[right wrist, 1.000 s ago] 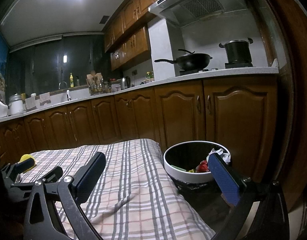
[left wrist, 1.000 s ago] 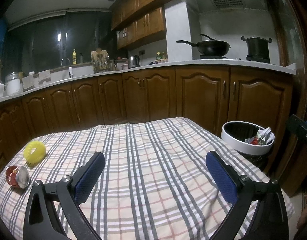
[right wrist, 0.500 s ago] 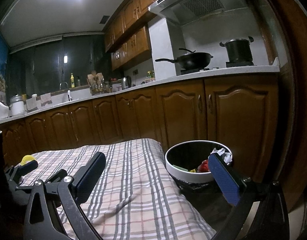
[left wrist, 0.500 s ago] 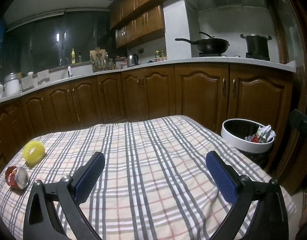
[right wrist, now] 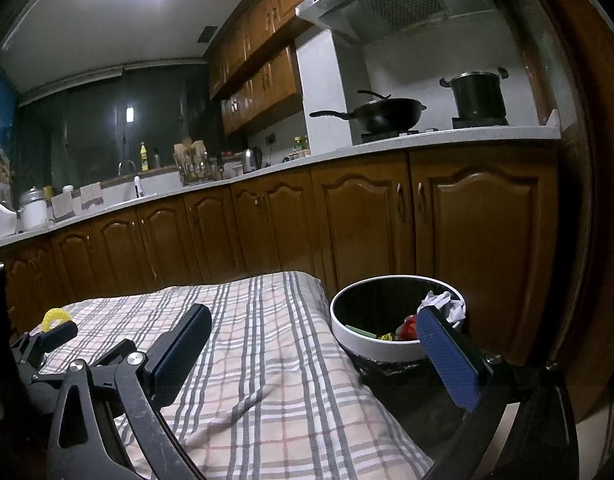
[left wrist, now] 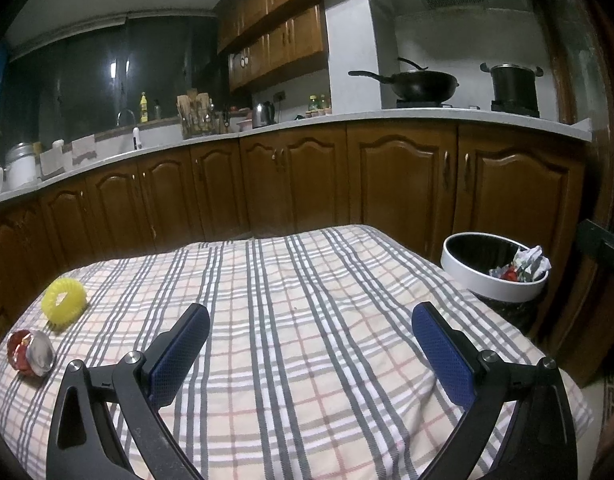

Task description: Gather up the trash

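Both the left gripper and right gripper hover spread wide, empty. The crumpled red-and-silver foil wrapper lies at nine o'clock on the checked tablecloth (beside a yellow coil ring); the white-rimmed round bin, at two o'clock, already holds trash.

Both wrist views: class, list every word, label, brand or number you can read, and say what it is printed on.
No text can be read in either view.
Yellow bottle by the window: label too small and blurred.
Red wrapper on the checked cloth: print not legible.
Crumpled trash in the bin: print blurred.
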`<state>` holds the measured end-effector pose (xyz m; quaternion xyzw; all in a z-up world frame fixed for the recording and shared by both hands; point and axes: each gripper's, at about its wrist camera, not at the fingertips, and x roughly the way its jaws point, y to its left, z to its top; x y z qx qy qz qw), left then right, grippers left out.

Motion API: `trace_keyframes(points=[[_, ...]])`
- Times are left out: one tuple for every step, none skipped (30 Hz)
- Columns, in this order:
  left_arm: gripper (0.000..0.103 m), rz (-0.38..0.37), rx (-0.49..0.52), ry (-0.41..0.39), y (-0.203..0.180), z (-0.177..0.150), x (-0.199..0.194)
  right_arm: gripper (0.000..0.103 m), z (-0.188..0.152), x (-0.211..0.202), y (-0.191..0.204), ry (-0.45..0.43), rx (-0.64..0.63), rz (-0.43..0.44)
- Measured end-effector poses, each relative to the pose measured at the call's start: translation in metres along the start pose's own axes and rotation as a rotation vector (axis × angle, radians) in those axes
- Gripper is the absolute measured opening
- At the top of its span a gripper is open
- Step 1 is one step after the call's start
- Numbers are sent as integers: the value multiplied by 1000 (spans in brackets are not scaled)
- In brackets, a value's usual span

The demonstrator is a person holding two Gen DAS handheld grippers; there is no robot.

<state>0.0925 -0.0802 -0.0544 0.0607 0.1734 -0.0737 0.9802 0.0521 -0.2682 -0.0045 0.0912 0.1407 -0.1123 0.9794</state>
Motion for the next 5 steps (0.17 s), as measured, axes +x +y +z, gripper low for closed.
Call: trace_keyframes(points=[[102,0,-2,4,1,1,2,103,0,1,-1,3,1,0],[102,-1,-3,8,1,2,3,103,0,3,0,9,2,0],[102,-2,-3,12,2,3,5,103,-1,4,-1,14,4,1],[102,-2,-4,15,2,4,6,103,-1,6,0,22,6,2],[102,-3,-6,18,3,5,7,103,-1,8,-1,30,7,2]])
